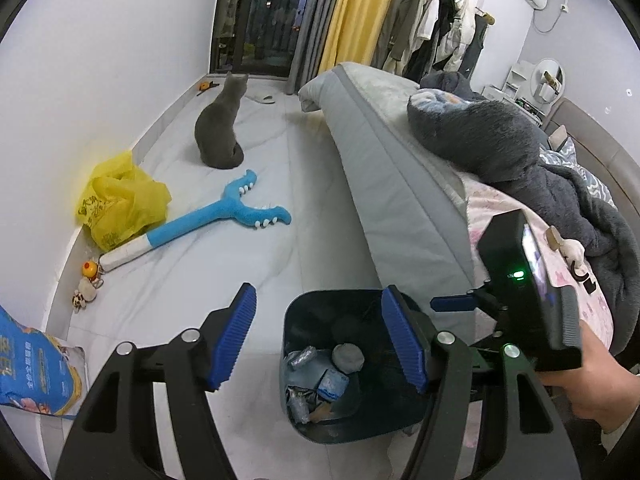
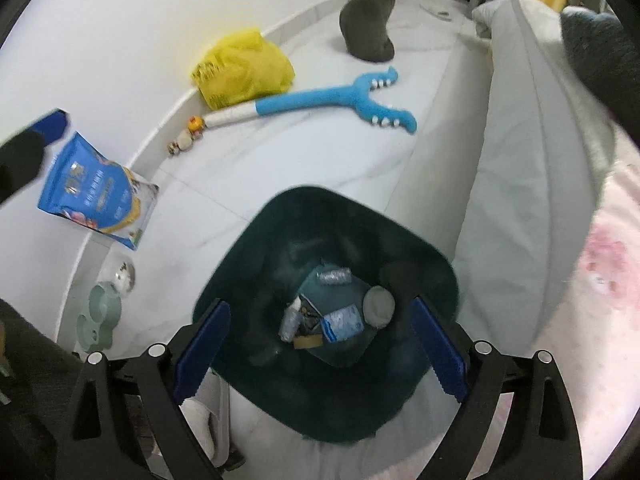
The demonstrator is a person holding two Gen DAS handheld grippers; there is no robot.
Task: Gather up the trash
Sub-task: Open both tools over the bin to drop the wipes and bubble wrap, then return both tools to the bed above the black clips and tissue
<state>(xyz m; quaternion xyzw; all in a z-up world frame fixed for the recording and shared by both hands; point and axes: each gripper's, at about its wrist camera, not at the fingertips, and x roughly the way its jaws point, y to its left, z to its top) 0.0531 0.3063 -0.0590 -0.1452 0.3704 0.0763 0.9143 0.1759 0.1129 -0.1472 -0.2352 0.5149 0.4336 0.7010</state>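
A dark teal trash bin [image 1: 304, 308] [image 2: 240, 248] stands on the floor beside the bed. Inside lie several wrappers [image 2: 340, 322] [image 1: 332, 384] and a grey round wad [image 2: 378, 304] [image 1: 348, 356]. My left gripper [image 1: 320, 340] is open and empty, low beside the bin. My right gripper [image 2: 320, 352] is open and empty, straight above the bin's mouth. The right gripper's body and the hand holding it show in the left wrist view [image 1: 520, 292]. A crumpled yellow plastic bag [image 1: 120, 200] [image 2: 244, 66] lies by the wall.
A grey cat [image 1: 222, 128] [image 2: 370, 24] sits on the floor. A blue plush toy [image 1: 224, 216] [image 2: 332, 100], small toys [image 1: 86, 284], a blue food pouch [image 2: 96, 192] and a green pet bowl [image 2: 100, 316] line the wall. The bed [image 1: 400, 184] is at right.
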